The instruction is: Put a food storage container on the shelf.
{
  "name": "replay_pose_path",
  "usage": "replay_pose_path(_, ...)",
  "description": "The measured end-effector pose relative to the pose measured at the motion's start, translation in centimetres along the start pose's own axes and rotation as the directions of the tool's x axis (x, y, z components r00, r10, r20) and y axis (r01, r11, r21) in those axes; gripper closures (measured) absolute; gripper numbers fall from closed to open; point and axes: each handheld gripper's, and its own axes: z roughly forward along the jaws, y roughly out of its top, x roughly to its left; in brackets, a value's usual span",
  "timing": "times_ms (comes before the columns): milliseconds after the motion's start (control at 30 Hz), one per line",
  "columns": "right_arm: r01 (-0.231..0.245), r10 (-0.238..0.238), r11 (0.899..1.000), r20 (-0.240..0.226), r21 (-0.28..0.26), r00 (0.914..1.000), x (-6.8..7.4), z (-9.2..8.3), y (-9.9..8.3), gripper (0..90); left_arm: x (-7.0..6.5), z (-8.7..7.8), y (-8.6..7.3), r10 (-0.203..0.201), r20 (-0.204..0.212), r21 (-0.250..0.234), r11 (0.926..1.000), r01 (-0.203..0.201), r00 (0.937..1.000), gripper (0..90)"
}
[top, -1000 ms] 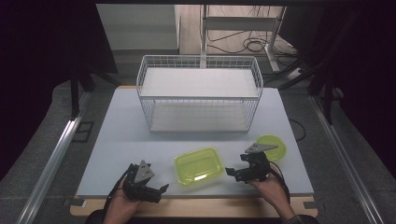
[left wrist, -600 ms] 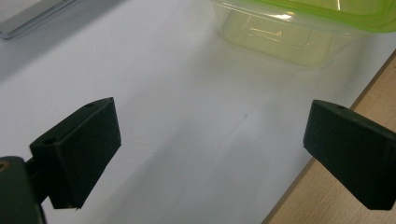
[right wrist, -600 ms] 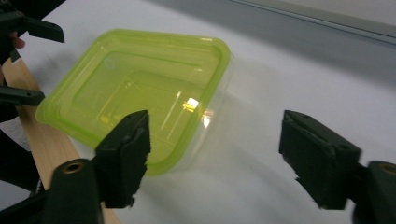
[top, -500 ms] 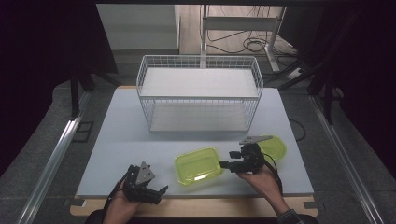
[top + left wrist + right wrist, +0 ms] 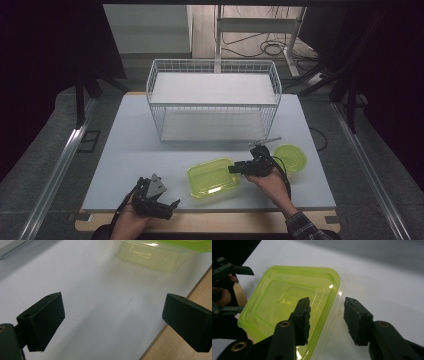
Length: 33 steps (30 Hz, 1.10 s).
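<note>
The right hand-held gripper [image 5: 239, 168] is at the right edge of the rectangular yellow-green container [image 5: 214, 177], which lies on the white desk [image 5: 130, 145] near its front edge, in front of the white wire basket [image 5: 214, 100]. In the right gripper view the two jaws of the right hand-held gripper [image 5: 326, 315] stand apart, one over the inside of the container [image 5: 289, 307] and the other outside it over the desk, so the rim of the container passes between them; they are not closed on it, and I cannot tell if any jaw touches the plastic. The long axis of the container runs about left to right on the desk, and the gripper comes to its short right side. The left hand-held gripper [image 5: 167, 207] rests low at the front edge of the desk, to the left and a little in front of the container, near but apart from it. In the left gripper view its jaws are wide apart with nothing between them, and the container [image 5: 160, 255] lies ahead of them. A round green lid or bowl [image 5: 291, 157] lies just to the right of the right hand. The right hand is clearly the nearer one, so I judge that a grasp of the rim would need only closing of its jaws.
</note>
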Motion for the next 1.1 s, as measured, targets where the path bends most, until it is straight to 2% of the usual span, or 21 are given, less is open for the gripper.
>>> replay_pose_path(133, -0.046, 0.046, 0.999, -0.035, 0.017, 0.9983, -0.3, 0.3, 0.1, 65.2, 0.0, 0.0, 0.0, 0.003, 0.001, 0.003, 1.0, -0.003, 1.0, 4.2)
replay_pose_path(167, -0.053, 0.054, 0.998, -0.036, 0.034, 0.9979, -0.3, 0.4, 0.2, 69.2, -0.1, 0.0, 0.0, 0.005, 0.0, 0.0, 1.0, -0.005, 1.0, 4.2)
replay_pose_path(200, -0.053, 0.054, 0.998, -0.036, 0.034, 0.9979, -0.3, 0.4, 0.2, 69.2, -0.1, 0.0, 0.0, 0.005, 0.0, 0.0, 1.0, -0.005, 1.0, 4.2)
replay_pose_path(233, -0.069, 0.071, 0.997, -0.065, 0.038, 0.9953, -0.3, 0.4, 0.2, 74.0, -0.1, 0.0, 0.0, 0.006, 0.0, -0.001, 1.0, -0.006, 1.0, 4.3)
replay_pose_path(300, -0.07, 0.073, 0.997, -0.079, 0.039, 0.9941, -0.3, 0.4, 0.2, 75.6, -0.1, 0.0, 0.0, 0.007, 0.0, -0.001, 1.0, -0.007, 1.0, 4.3)
replay_pose_path(367, -0.076, 0.08, 0.996, -0.107, 0.04, 0.9911, -0.1, 0.3, 0.3, 78.5, -0.1, 0.0, 0.0, 0.009, -0.001, -0.002, 1.0, -0.009, 1.0, 4.3)
replay_pose_path(467, -0.106, 0.11, 0.994, -0.171, 0.03, 0.9791, 0.2, 0.1, 0.5, 80.2, -0.1, 0.0, 0.0, 0.008, -0.001, -0.004, 1.0, -0.008, 1.0, 4.3)
replay_pose_path(700, -0.123, 0.125, 0.992, -0.178, 0.024, 0.9761, 0.0, -0.1, 0.4, 80.4, -0.1, -0.1, 0.0, 0.008, -0.002, -0.009, 0.9999, -0.008, 1.0, 4.2)
replay_pose_path(967, -0.164, 0.155, 0.986, -0.207, -0.03, 0.9661, -0.4, -1.4, 0.9, 80.5, 0.0, -0.2, 0.0, -0.003, -0.003, -0.014, 0.9999, 0.003, 1.0, 4.0)
replay_pose_path(1100, -0.166, 0.152, 0.985, -0.208, -0.054, 0.9662, -0.3, -2.0, 1.2, 80.4, 0.2, -0.3, 0.0, -0.02, -0.002, -0.016, 0.9997, 0.02, 0.9998, 3.9)
